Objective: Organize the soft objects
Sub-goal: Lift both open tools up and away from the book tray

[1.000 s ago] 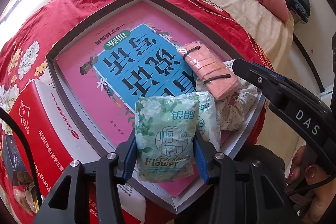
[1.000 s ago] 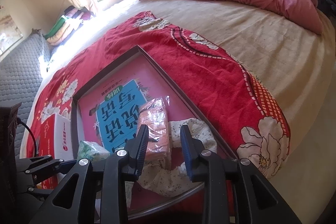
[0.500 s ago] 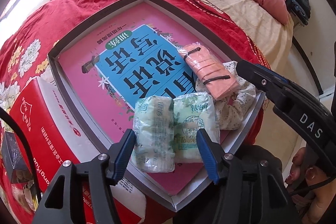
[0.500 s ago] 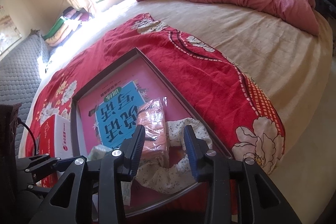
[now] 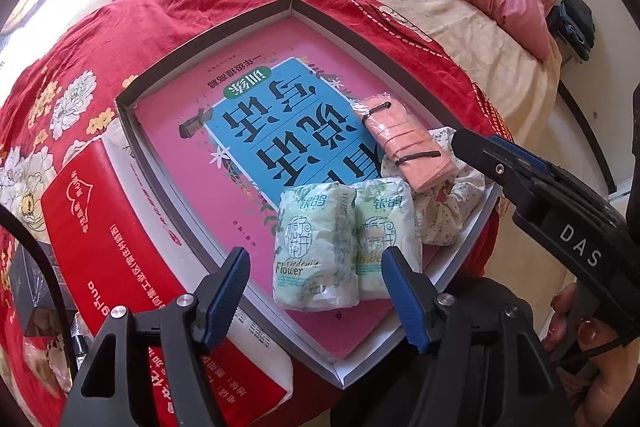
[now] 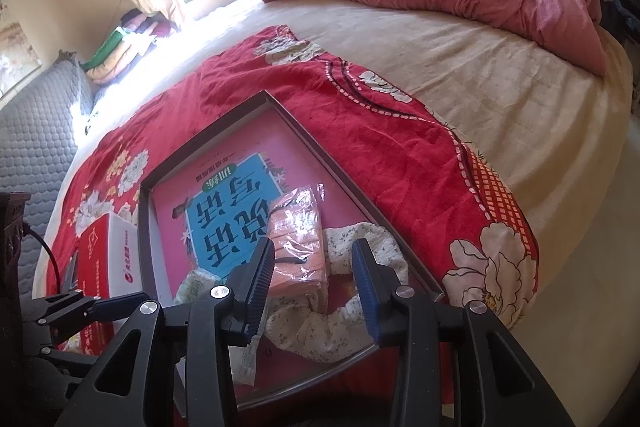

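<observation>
Both pairs of jaws have just been opening, and that is the change: a second ago the left gripper (image 5: 314, 291) was pinching a green tissue pack upright, and now that left pack (image 5: 314, 247) lies flat in the tray (image 5: 200, 45), pressed side by side against the right pack (image 5: 386, 235). Its fingers stand well apart either side of the pair, touching neither, so nothing is held. I read that as a release made on purpose, setting like with like along the near edge.

Over on the right, the right gripper (image 6: 314, 277) has let go in the same way. Its jaws are spread about halfway, with the orange pack (image 6: 298, 247) between them but clear of both pads. That pack rests tilted, its near end propped on the floral cloth (image 6: 352, 259) that sits crumpled in the tray's near right corner. In the left view it lies just beyond the green packs, its low end close to the right one.

So all the soft things sit clustered at one end of the tray, on the pink book (image 5: 180, 131) lining its floor, leaving the far end bare. A red box (image 5: 104, 227) stands outside the tray on the red quilt (image 5: 120, 27). The cloth looks the least tidy piece; it may want folding next.
</observation>
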Demonstrator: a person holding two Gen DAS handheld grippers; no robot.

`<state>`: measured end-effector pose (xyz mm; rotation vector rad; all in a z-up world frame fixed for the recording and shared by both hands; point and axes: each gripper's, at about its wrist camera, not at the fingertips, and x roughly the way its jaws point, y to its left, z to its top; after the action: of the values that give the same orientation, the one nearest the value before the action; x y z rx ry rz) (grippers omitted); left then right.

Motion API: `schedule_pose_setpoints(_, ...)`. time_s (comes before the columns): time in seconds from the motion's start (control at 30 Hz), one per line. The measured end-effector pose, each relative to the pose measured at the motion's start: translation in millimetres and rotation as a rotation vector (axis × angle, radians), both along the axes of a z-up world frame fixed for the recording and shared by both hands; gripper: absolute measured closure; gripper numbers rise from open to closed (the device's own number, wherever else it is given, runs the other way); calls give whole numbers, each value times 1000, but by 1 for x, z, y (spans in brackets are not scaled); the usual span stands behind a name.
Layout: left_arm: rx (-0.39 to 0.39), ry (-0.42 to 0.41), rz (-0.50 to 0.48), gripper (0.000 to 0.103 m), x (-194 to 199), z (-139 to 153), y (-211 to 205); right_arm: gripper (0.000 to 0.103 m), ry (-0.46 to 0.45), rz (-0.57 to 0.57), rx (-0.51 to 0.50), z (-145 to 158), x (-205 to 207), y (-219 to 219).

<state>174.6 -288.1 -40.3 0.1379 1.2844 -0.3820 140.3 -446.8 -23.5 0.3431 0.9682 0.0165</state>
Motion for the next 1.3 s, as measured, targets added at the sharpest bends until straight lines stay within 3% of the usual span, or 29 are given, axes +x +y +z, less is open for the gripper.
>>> schedule_pose_setpoints(0.07,-7,-7,10,34,-1,4,3,47,-5,5,-6,2,-1,3)
schedule_pose_setpoints(0.5,3,-71,58,22,-16,27,20,46,-16,33,-45,13,-6,16)
schedule_pose_setpoints(0.7,6,-95,85,21,-23,36,32,36,-37,40,-69,23,-11,24)
schedule_pose_setpoints(1.3,11,-177,122,18,-40,62,54,29,-64,78,-124,39,-23,41)
